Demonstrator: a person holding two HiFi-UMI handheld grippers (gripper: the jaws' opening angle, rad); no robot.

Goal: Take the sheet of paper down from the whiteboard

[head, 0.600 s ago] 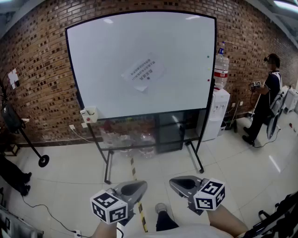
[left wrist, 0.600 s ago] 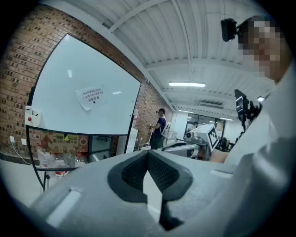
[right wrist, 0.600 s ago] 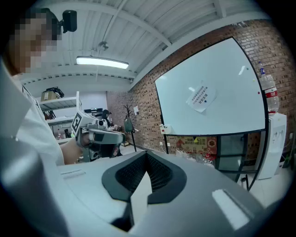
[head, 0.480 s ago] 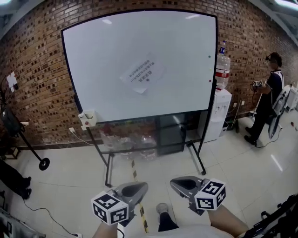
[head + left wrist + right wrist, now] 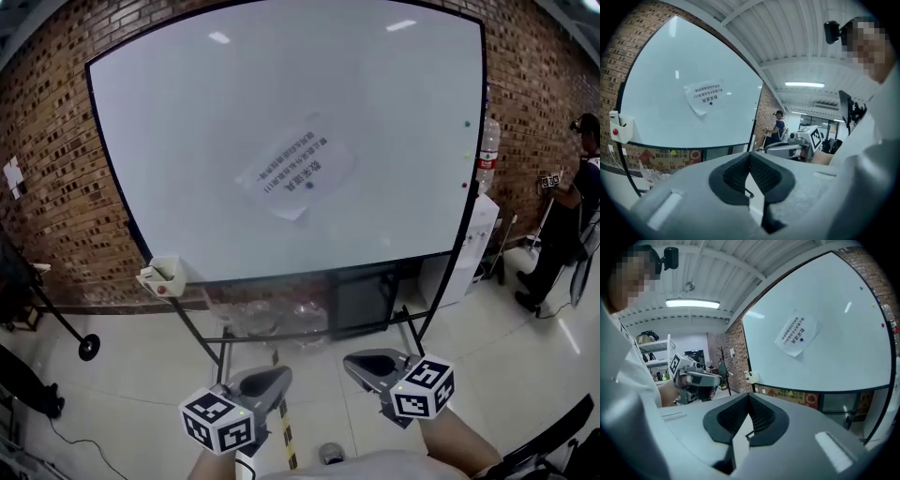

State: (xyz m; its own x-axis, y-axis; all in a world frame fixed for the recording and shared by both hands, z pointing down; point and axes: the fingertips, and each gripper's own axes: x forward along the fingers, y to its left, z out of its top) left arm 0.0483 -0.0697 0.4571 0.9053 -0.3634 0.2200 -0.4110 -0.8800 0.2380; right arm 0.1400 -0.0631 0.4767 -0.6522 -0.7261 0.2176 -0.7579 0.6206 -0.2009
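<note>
A white sheet of paper [image 5: 298, 175] with printed lines hangs tilted near the middle of the big whiteboard [image 5: 187, 122], pinned by a small dark magnet. The same sheet of paper shows in the left gripper view [image 5: 706, 97] and the right gripper view [image 5: 797, 335]. My left gripper [image 5: 272, 377] and right gripper [image 5: 361, 361] are held low, well short of the board, both shut with nothing between the jaws. In their own views the left gripper [image 5: 750, 157] and right gripper [image 5: 749, 398] point toward the board from a distance.
The board stands on a wheeled metal frame [image 5: 211, 337] over a tiled floor. An eraser holder [image 5: 161, 277] hangs at its lower left edge. A water dispenser [image 5: 480, 225] and a person [image 5: 572, 216] are to the right. A brick wall lies behind.
The whiteboard and paper have grown larger and nearer in the head view as I step toward them. Both grippers stay low and shut.
</note>
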